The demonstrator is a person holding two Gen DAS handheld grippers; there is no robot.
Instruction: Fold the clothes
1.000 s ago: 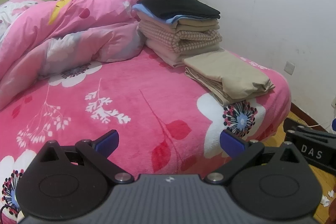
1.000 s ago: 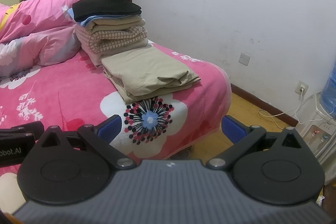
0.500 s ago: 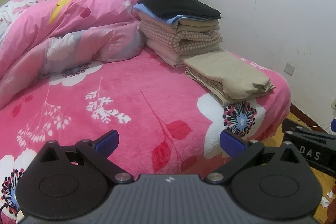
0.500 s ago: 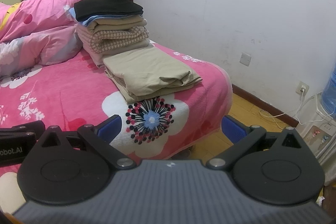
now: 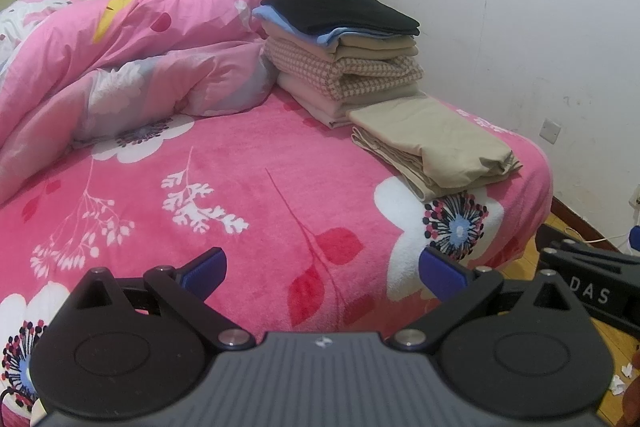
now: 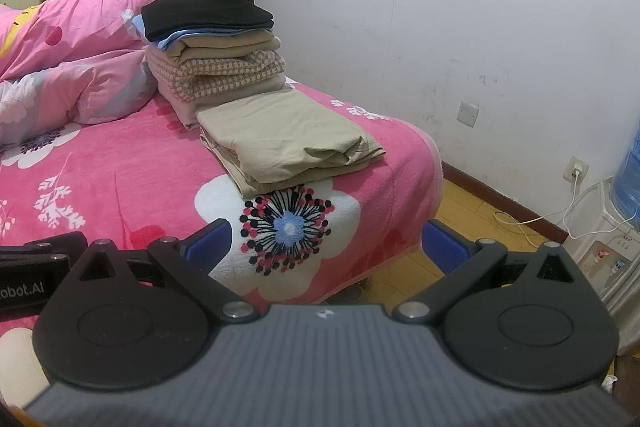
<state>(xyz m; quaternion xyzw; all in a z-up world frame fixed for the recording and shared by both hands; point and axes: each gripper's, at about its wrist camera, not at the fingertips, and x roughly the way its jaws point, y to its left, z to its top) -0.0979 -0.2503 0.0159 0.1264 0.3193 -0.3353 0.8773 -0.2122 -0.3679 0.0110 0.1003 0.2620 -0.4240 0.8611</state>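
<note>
Two views, same picture. Left wrist: left gripper (image 5: 322, 270) jaws spread wide, holding nothing, hovering over bare pink floral fleece bedspread (image 5: 256, 187) near the front edge. Folded beige cotton garment (image 5: 434, 147) lying flat near the right edge of the bed, touching the base of tall stack of folded clothes, black piece on top (image 5: 340, 55); crumpled pink floral duvet (image 5: 132, 67) bunched behind and left. No unfolded garment visible, so folding probably finished or next item out of frame. Risks, as judgement: beige piece sits close to the mattress edge, loose layered ends facing the drop, so a careless push or drag likely to slide it off or open the fold. Stack looks a bit staggered, upper layers overhanging; a bump when adding the beige piece could topple it toward the wall side. Right wrist: right gripper (image 6: 325, 241) likewise wide apart, empty, held off the bed corner above yellow wooden floor (image 6: 472, 227), left tool body visible at lower left. Same beige garment (image 6: 288, 143) ahead, well clear of the fingertips. Single-sided pinch on the top layer only would probably peel it open; safer under all layers with both tools. White power cable (image 6: 560, 215) and blue water dispenser bottle (image 6: 630, 183) at right, snag hazard on a wide swing.
</note>
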